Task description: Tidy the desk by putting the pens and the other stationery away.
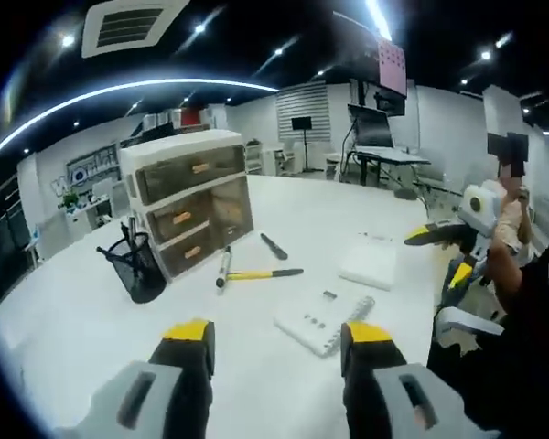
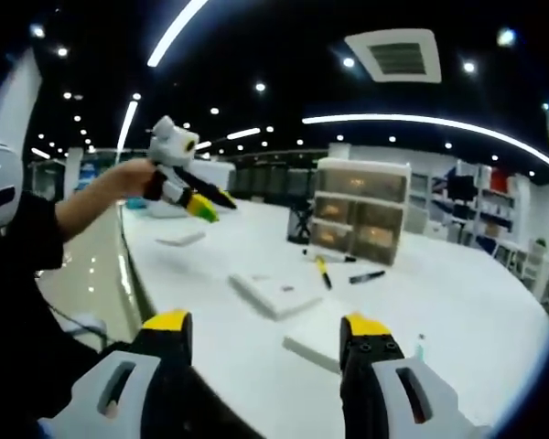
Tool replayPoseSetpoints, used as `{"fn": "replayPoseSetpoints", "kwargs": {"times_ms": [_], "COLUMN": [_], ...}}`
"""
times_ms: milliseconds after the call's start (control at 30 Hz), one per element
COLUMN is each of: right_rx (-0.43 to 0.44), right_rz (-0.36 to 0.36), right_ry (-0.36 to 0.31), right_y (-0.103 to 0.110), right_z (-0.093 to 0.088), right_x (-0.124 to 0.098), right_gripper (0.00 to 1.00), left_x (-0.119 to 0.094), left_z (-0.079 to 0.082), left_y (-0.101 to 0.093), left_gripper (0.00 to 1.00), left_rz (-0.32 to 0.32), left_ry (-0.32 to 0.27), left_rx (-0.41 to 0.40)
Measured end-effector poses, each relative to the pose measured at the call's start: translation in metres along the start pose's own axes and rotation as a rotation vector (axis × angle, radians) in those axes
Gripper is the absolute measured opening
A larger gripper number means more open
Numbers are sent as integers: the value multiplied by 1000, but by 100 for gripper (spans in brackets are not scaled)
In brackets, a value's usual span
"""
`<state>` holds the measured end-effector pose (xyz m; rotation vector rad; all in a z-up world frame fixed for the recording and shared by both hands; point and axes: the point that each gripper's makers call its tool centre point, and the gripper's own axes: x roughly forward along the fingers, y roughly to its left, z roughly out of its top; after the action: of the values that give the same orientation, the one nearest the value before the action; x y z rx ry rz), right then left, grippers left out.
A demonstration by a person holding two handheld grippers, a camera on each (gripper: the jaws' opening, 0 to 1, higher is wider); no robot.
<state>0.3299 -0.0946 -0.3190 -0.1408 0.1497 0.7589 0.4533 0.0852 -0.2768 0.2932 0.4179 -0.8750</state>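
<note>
Left tongs (image 1: 276,343) wide apart, holding nothing, above white tabletop (image 1: 73,320); right tongs (image 2: 267,334) likewise gaping, bare; yellow pen (image 1: 261,273), marker (image 1: 223,267) and black pen (image 1: 274,246) lie loose beside drawers (image 1: 188,208); mesh cup (image 1: 135,267) left of drawers; notebook (image 1: 322,322) just ahead of left tongs; pad (image 1: 369,263) farther right.

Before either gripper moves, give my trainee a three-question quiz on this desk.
1. True or false: the black mesh pen cup stands upright.
2. How many drawers does the translucent plastic drawer unit have? A two, B three, C five.
3. Fill in: the yellow-barrelled pen lies between the drawer unit and the white ____ notebook.

Key: 1 false, it is tipped over; 2 B; 3 spiral.
</note>
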Motion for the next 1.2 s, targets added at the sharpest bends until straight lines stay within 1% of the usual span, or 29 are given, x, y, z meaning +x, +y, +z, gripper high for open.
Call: {"fn": "replayPoseSetpoints", "kwargs": {"times_ms": [133, 200, 267, 367, 433, 567, 600, 667, 867, 933, 1000, 1067, 1133, 1200], "right_rx": [6, 10, 13, 23, 28, 41, 44, 51, 64, 70, 77, 82, 87, 92], "right_rz": [4, 1, -2, -8, -9, -10, -10, -6, -2, -4, -6, -9, -10, -18], "right_ry": [1, -1, -4, -14, -19, -30, -34, -41, -38, -39, -40, -39, -37, -39], "right_y": [2, 1, 0, -3, -3, -4, -4, -3, -4, -5, -7, -8, -9, -12], "right_z": [-4, -5, -6, -7, -7, -7, -7, -7, -13, -14, -16, -18, -20, -20], "right_x": [-3, -5, -7, -11, -13, -16, -16, -17, -18, -19, -20, -20, -21, -24], "right_gripper": [62, 62, 62, 62, 62, 62, 62, 62, 62, 62, 62, 62, 62, 62], "left_x": [14, 20, 26, 43, 50, 69, 73, 82, 105, 113, 120, 130, 139, 148], "left_z": [13, 19, 20, 30, 30, 32, 33, 36, 36, 36, 31, 29, 22, 20], "left_y": [9, 10, 12, 25, 27, 27, 26, 31, 34, 34, 29, 41, 45, 47], "left_gripper": [55, 53, 52, 49, 50, 50, 49, 48, 47, 46, 46, 46, 46, 45], "left_rz": [1, -9, -10, 16, 16, -12, -11, 0, -8, -6, 0, -3, -2, -4], "left_ry": [46, 58, 69, 98, 129, 175, 181, 200, 265, 285, 307, 345, 394, 403], "left_rx": [14, 10, 4, 29, 44, 15, 6, 5, -2, 8, 20, 34, 51, 38]}}
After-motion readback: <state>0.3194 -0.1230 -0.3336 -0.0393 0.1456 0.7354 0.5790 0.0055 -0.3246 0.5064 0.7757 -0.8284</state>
